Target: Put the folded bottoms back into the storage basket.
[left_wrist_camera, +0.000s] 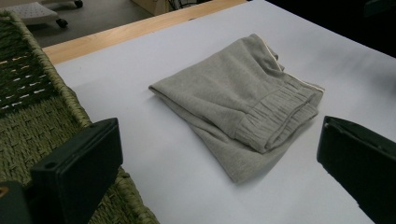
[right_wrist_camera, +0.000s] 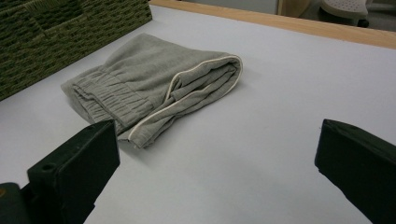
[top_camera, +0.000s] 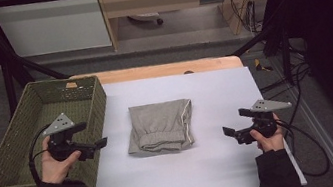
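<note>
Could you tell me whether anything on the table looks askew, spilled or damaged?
Nothing stands out. The folded grey garment lies neatly on the white table, apart from the green basket. Both grippers, left and right, are open and hold nothing.

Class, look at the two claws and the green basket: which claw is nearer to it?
Left. The left claw hovers at the basket's right wall, beside the folded cloth. The right claw is across the table, on the cloth's far side from the basket.
</note>
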Tool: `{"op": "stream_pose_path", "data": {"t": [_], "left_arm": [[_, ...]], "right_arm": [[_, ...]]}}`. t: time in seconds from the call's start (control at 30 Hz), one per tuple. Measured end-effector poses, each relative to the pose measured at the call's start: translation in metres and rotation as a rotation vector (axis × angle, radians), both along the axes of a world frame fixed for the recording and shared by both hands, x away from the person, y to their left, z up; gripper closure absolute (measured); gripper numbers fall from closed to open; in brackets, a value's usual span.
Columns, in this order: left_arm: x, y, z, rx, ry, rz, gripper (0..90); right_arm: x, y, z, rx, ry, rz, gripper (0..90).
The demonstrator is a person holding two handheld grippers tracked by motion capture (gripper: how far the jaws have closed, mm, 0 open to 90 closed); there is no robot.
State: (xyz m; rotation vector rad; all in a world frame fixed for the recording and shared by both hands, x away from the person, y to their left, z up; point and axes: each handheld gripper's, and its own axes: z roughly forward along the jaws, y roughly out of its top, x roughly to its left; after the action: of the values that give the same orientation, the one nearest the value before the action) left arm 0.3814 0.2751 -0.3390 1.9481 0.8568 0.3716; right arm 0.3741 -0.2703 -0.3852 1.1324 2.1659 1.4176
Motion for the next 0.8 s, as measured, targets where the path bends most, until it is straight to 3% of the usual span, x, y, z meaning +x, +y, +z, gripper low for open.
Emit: {"op": "stream_pose_path", "data": {"t": [0.8], "left_arm": [[-0.003,-0.0071,0.0096,0.017,-0.001,0.027,0.0]], "right_arm": [[0.0007,0.001,-0.0008,-0.006,0.001,0.0,0.4]]}}
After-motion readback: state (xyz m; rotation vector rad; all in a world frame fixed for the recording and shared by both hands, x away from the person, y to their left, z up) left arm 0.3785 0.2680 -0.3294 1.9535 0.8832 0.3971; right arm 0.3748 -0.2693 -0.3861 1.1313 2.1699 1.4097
